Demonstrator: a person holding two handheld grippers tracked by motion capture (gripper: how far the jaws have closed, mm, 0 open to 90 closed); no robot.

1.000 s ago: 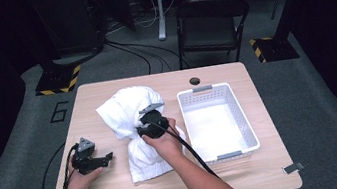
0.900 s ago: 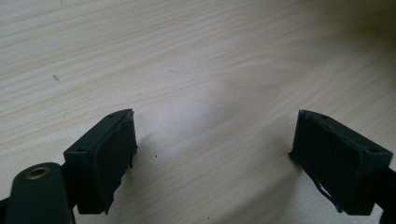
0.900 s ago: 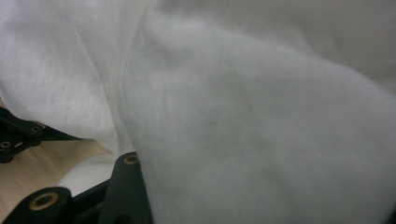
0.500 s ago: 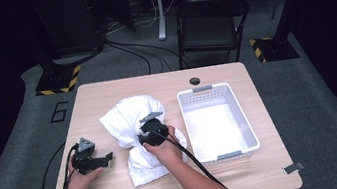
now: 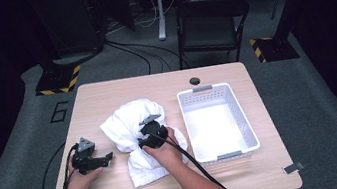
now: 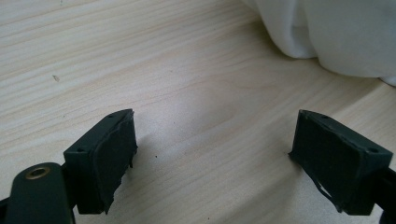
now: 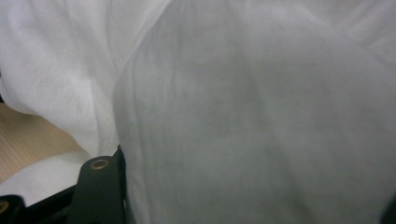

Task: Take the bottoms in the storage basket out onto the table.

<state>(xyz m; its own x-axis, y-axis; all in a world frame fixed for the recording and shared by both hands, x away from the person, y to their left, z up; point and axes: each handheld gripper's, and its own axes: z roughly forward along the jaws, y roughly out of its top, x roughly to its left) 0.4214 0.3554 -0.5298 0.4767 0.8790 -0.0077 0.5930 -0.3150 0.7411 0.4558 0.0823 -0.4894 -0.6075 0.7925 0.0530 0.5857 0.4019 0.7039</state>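
Left gripper [image 5: 107, 157] rests on the desk [image 5: 106, 96], jaws wide apart, nothing between them. White cloth [image 5: 123, 126] is bunched mid-desk, left of the basket [image 5: 244, 128]. Right gripper [image 5: 147, 130] is buried in it — jaws have just been opening, cloth between them. Risk: fabric snags a jaw and drags along — or slumps unfolded.

Left gripper [image 5: 107, 157] low over the table, held in the left hand [image 5: 83, 175], jaws wide apart, nothing between. Right gripper [image 5: 147, 129] in the right hand [image 5: 164, 151], pointing away and down; jaws have just been opening, cloth [image 7: 261, 112] bunched between them.
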